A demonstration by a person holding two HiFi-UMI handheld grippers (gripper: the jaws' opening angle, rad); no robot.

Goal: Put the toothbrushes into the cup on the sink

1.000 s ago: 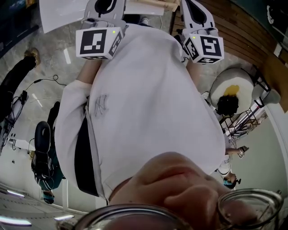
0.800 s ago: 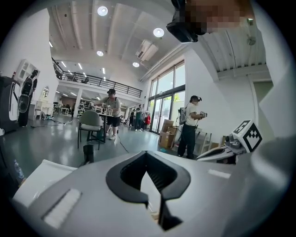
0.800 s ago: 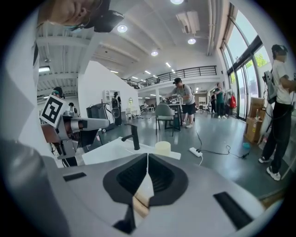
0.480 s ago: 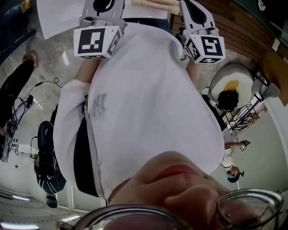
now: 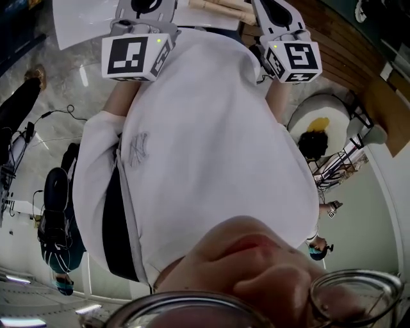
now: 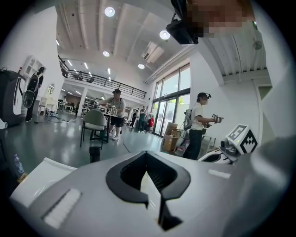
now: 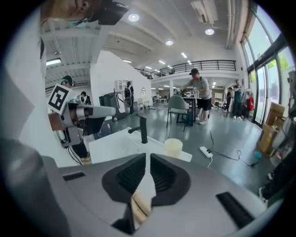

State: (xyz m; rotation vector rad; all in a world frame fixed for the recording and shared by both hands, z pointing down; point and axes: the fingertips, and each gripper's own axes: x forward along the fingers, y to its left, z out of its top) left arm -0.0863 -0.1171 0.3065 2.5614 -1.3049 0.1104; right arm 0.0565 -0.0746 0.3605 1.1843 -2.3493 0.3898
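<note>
In the head view, wooden toothbrushes (image 5: 221, 5) lie at the top edge. In the left gripper view, your left gripper (image 6: 147, 156) is clenched and empty. In the right gripper view, your right gripper (image 7: 147, 157) is clenched on nothing, and the cup (image 7: 173, 147) stands beside the tap (image 7: 143, 129). The toothbrushes look light, stiff and slim, so pinch them mid-handle.

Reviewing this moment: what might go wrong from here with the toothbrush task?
The right gripper has its jaws shut and empty; reaching the wooden toothbrushes that way would likely push them instead of gripping. The cup stands near the counter edge beside the faucet; a clumsy drop could tip it off.
</note>
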